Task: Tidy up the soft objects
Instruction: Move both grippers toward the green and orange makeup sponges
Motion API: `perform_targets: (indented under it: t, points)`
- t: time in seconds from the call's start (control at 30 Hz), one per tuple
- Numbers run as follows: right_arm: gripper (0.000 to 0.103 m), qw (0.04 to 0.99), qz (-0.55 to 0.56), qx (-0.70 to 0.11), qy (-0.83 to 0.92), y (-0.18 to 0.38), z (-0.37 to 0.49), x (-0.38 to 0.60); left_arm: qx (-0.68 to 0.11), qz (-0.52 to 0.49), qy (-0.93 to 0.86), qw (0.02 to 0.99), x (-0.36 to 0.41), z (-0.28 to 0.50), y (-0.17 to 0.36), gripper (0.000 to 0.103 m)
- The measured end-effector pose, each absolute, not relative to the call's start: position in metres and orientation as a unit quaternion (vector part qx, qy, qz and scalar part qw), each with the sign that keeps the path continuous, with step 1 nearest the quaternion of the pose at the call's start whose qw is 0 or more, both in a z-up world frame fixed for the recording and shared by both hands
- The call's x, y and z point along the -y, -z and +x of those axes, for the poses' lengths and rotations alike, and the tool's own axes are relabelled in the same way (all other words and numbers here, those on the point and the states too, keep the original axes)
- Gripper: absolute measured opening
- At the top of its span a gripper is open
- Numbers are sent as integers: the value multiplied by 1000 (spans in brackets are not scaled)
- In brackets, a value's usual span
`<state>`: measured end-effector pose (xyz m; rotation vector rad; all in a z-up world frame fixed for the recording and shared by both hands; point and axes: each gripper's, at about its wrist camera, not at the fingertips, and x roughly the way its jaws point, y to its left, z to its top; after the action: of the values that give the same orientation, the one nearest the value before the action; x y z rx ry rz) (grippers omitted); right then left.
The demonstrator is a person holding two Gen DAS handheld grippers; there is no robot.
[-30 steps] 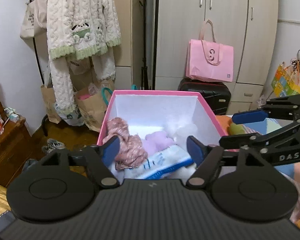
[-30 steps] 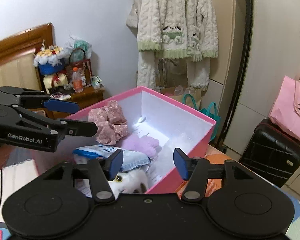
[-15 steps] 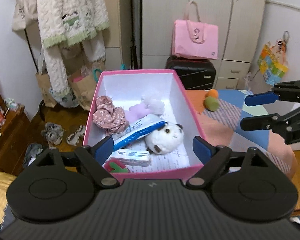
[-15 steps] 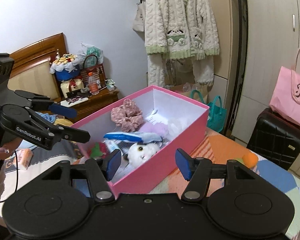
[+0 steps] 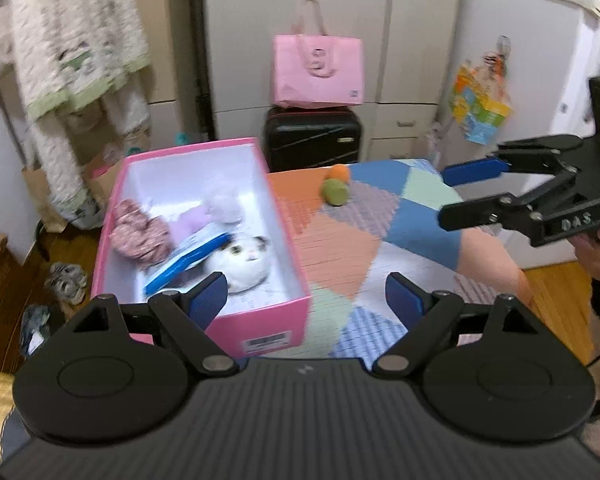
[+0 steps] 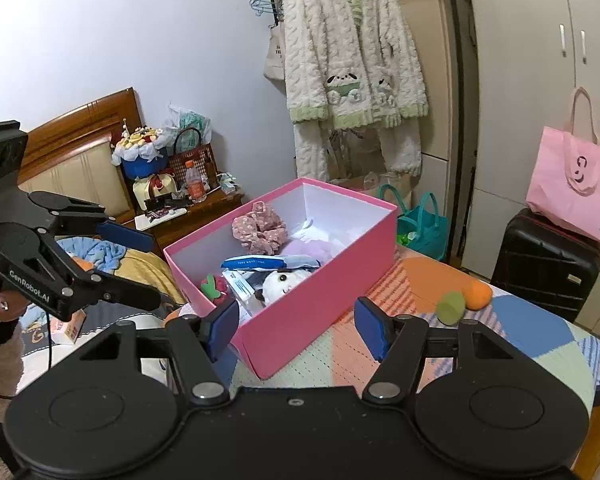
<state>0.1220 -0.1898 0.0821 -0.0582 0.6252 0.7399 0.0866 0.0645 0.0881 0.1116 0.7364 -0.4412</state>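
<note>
- Right of centre in the right wrist view, an orange and green soft toy (image 6: pixel 462 301) lies on the patchwork cover (image 6: pixel 520 328), well apart from the pink box (image 6: pixel 320 312); we judge it the last loose piece to collect.
- Our right gripper (image 6: pixel 296 326) is wide apart and empty, low in that frame, with the box corner between its jaws.
- Our left gripper (image 5: pixel 306 300) is likewise spread wide and carries nothing, hanging over the box's near end.
- To do this well, we should swing the right gripper toward the toy, straddle its middle, and close gently, since it will squash and may roll.
- At left of centre in the left wrist view, the box holds a white plush cat (image 5: pixel 244 258), a blue-and-white packet (image 5: pixel 188 258), a pink floral scrunchie (image 5: pixel 138 232) and a lilac plush (image 5: pixel 216 210).
- A red and green piece (image 6: pixel 212 285) sits at the near end; free space is left along the right wall.
</note>
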Motion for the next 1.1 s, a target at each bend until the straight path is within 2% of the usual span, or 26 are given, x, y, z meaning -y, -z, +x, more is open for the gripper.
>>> perform_targets:
  t: [0.33,0.87,1.1]
  points:
    - [71,901,-14,-290,-321,-100,114,241,-329,48,251,909,-9,90,-94,86]
    - [71,916,6,-267,-301,-81,160,299,-287,68,247,923,77,151,-41,86]
    - [71,918,2,-245,-311,-46,210,307,-300,31,222,927,88,202,-3,85]
